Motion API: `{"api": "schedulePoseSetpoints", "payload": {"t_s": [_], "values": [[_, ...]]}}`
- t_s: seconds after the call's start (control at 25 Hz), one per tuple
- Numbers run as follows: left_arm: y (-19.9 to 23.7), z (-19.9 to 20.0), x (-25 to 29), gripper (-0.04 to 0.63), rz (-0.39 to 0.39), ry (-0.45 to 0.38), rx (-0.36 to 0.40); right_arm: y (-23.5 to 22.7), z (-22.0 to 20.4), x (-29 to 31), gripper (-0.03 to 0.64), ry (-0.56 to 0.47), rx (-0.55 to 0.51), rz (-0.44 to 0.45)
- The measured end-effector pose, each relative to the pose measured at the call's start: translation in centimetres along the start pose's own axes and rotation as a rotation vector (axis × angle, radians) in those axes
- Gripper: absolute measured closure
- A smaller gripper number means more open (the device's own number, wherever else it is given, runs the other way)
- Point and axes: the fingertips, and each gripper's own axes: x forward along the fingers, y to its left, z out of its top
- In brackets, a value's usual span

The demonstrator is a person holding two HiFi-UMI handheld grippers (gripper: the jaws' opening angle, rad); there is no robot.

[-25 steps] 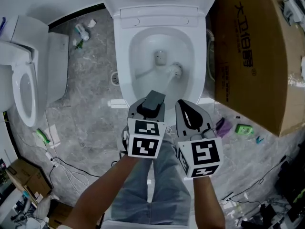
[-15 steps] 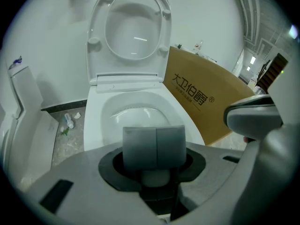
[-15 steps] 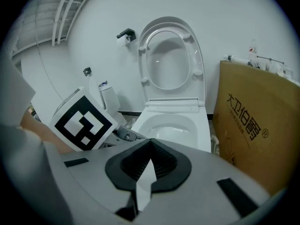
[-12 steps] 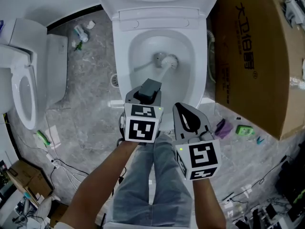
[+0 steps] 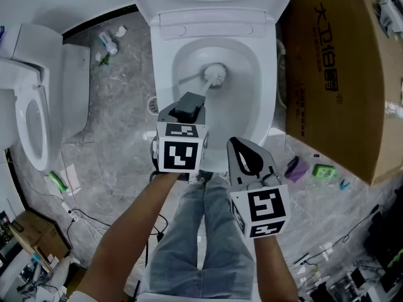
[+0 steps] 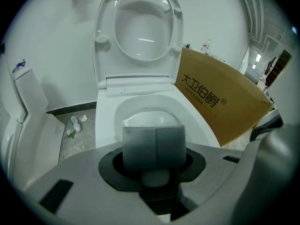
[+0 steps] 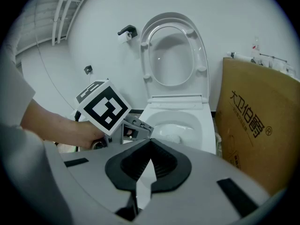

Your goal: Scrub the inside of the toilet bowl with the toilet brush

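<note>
Head view shows your left gripper [image 5: 189, 106] over the near rim of the toilet bowl [image 5: 162, 74], its fingers clamped on the toilet brush [image 5: 215, 74]. The brush's long axis runs from that gripper away from you and a little to your right. The pale handle [image 5: 200, 92] slopes down into the basin and the round bristle head points at the middle of the bowl's bottom. Whether the bristles press on the porcelain cannot be told from here.

In the left gripper view, your left gripper [image 6: 153, 146] has both grey pads drawn together with only a seam between them. A pale rounded piece, seemingly the handle, shows just beneath them. The bowl opens straight ahead under the raised lid [image 6: 140, 32].

Your right gripper [image 5: 236, 145] hangs beside the left one (nearer your body, over the bowl's front edge) and holds nothing. The right gripper view shows its jaws [image 7: 150, 149] closed, tips meeting, with only a thin sliver of light lower down.

A large cardboard box [image 5: 340, 74] stands just to the right of the toilet. A second toilet [image 5: 31, 118] sits well off to the left on the grey marbled floor [image 5: 119, 124]. Your legs [image 5: 201, 244] show below the grippers.
</note>
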Motion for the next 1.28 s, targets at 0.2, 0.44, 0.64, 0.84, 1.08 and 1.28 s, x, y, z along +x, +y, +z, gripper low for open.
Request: {"api": "schedulePoseSetpoints", "payload": {"t_s": [0.2,0.44,0.64,0.84,1.08,1.28], "values": [[1.1,-0.2,-0.7,0.443,0.016,-0.005,0.005,0.7,0.0,0.3,0.618,0.0,-0.001,0.013],[2.5,-1.0,-2.1,0.443,0.037,-0.002,0.002,1.3,0.0,0.5,0.618,-0.005,-0.003,0.019],[3.3,-2.5,-3.5,0.443,0.032,0.012,-0.027,1.9,0.2,0.7,0.618,-0.012,0.002,0.025],[3.3,-3.9,-4.5,0.443,0.028,0.025,-0.026,2.3,0.6,1.0,0.618,-0.014,-0.005,0.021],[2.2,-6.0,-5.1,0.443,0.003,0.054,-0.036,1.7,1.2,0.9,0.618,-0.027,-0.003,0.006],[0.9,-7.4,-4.9,0.443,-0.02,0.078,-0.043,1.2,1.4,0.9,0.618,-0.033,0.0,-0.006]]}}
